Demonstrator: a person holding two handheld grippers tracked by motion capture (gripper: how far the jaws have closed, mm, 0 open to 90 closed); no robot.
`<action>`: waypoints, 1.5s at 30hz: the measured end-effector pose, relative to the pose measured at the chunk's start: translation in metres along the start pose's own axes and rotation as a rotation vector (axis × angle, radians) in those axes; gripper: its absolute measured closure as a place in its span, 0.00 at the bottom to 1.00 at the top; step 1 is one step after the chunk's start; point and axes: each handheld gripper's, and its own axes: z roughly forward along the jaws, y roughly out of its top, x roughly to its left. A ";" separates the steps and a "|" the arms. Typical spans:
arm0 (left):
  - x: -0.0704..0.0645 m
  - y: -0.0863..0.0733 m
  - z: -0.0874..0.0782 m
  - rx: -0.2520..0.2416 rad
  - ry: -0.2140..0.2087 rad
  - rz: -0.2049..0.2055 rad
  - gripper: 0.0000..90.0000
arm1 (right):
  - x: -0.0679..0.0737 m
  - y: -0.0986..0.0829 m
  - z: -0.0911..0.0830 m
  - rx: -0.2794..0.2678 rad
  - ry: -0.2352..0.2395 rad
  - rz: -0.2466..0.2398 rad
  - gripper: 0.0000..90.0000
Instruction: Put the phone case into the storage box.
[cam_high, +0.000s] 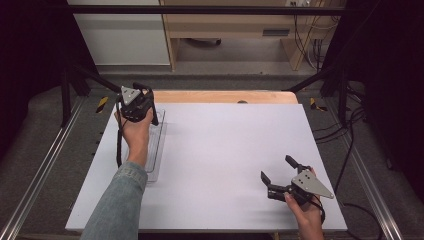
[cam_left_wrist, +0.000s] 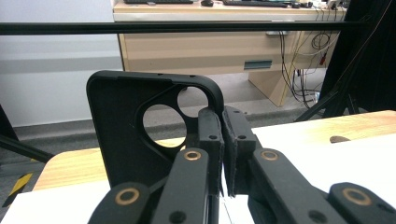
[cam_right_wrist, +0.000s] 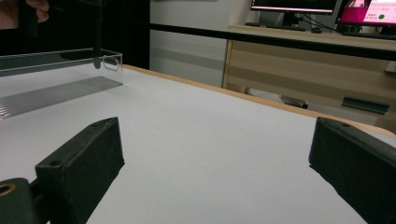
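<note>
Left tongs (cam_left_wrist: 223, 140) pinch a black phone case (cam_left_wrist: 126, 135) by its edge above the clear tray (cam_high: 156, 145); right tongs (cam_high: 277, 170) gape wide over bare table (cam_high: 225, 150).

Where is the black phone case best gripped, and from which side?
The left gripper already pinches the phone case on its thin side edge beside the camera cutouts, holding it upright above the clear tray. That flat, thin wall suits closed jaws; coming edge-on, as here, seems best.
</note>
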 end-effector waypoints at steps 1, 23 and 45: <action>0.000 0.000 0.000 -0.001 0.002 0.002 0.96 | 0.000 0.000 0.000 0.000 0.000 0.000 0.03; 0.003 -0.005 0.003 0.013 0.004 0.006 0.96 | 0.000 0.000 0.000 0.002 0.001 -0.001 0.03; 0.002 -0.011 0.010 0.022 -0.009 0.007 0.96 | -0.001 0.000 0.000 0.002 -0.002 0.001 0.04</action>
